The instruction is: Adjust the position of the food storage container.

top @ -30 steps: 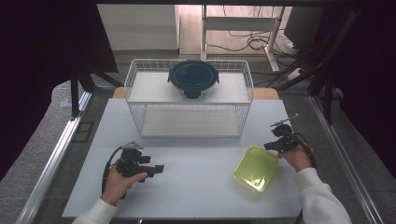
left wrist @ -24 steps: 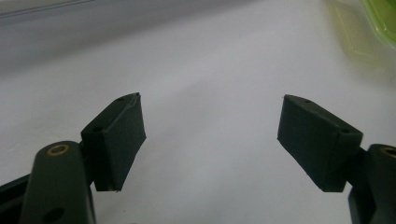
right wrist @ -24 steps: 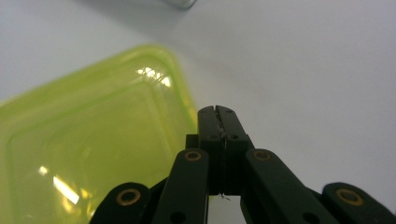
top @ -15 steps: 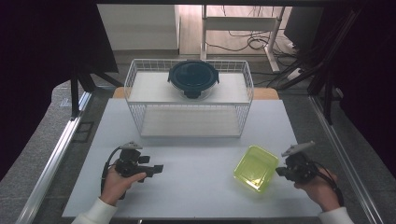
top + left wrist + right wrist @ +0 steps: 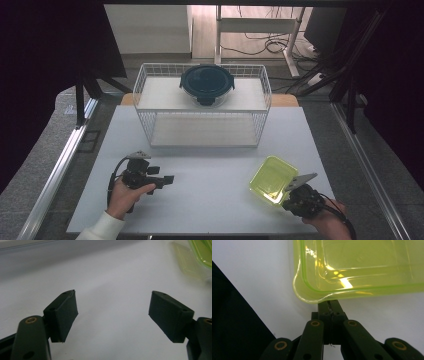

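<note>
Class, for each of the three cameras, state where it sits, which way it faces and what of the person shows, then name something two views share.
High view: above the person's side, looking forward and down on the white table and wire rack; both hands show, with the left gripper and right gripper.
Left gripper view: rides the left gripper, looking along its open jaws across the table.
Right gripper view: rides the right gripper, its shut jaws under the rim of the yellow-green container.
Shared: the container lies in all three views.
</note>
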Demonstrator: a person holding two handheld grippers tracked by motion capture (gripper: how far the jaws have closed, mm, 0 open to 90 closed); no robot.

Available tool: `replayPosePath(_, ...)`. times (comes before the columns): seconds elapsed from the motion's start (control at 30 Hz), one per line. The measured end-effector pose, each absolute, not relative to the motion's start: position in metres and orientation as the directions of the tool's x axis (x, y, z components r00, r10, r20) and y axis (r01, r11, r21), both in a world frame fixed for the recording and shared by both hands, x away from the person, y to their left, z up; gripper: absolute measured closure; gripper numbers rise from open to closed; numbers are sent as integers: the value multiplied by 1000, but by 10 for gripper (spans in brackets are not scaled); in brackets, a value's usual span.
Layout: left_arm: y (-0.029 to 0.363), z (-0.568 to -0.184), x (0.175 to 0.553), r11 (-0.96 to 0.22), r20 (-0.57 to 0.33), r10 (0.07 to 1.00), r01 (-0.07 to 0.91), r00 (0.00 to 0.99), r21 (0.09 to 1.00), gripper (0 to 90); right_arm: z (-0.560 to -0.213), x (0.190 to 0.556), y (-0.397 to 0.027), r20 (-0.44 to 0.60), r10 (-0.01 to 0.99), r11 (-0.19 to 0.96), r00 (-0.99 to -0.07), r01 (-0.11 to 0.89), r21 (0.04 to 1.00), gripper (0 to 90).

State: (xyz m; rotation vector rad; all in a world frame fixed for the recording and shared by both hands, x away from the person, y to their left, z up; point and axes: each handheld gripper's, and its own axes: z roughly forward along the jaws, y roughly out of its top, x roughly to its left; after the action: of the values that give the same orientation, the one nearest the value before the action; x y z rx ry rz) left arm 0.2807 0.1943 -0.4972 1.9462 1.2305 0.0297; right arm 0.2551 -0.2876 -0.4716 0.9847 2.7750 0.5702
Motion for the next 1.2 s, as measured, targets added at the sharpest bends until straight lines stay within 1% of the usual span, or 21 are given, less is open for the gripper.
replayPosePath(0.13, 196, -498, 281, -186, -382, 766, 748, 517, 637, 225, -473, 255, -279, 0, 632, 709, -775, 577, 406, 891)
replayPosePath(0.2, 198, -499, 281, -184, -380, 769, 748, 514, 638, 225, -473, 256, -270, 42, 646, 676, -762, 596, 433, 891)
replayPosePath(0.4, 198, -498, 282, -183, -380, 770, 748, 513, 638, 224, -478, 260, -254, 71, 655, 648, -752, 608, 458, 891)
replayPosePath(0.67, 201, -498, 282, -177, -382, 772, 749, 508, 639, 224, -480, 258, -244, 100, 641, 638, -761, 600, 483, 891)
replayPosePath(0.83, 203, -494, 280, -165, -380, 775, 742, 505, 649, 223, -462, 247, -255, 115, 639, 614, -761, 594, 519, 890)
replayPosePath(0.97, 202, -493, 280, -166, -378, 775, 741, 506, 651, 223, -437, 242, -273, 112, 659, 566, -744, 588, 578, 890)
replayPosePath(1.07, 199, -492, 280, -172, -378, 770, 738, 514, 653, 222, -424, 251, -289, 92, 700, 526, -708, 599, 603, 890)
replayPosePath(1.2, 197, -491, 279, -174, -378, 768, 736, 517, 654, 222, -419, 274, -311, 79, 767, 468, -637, 639, 611, 890)
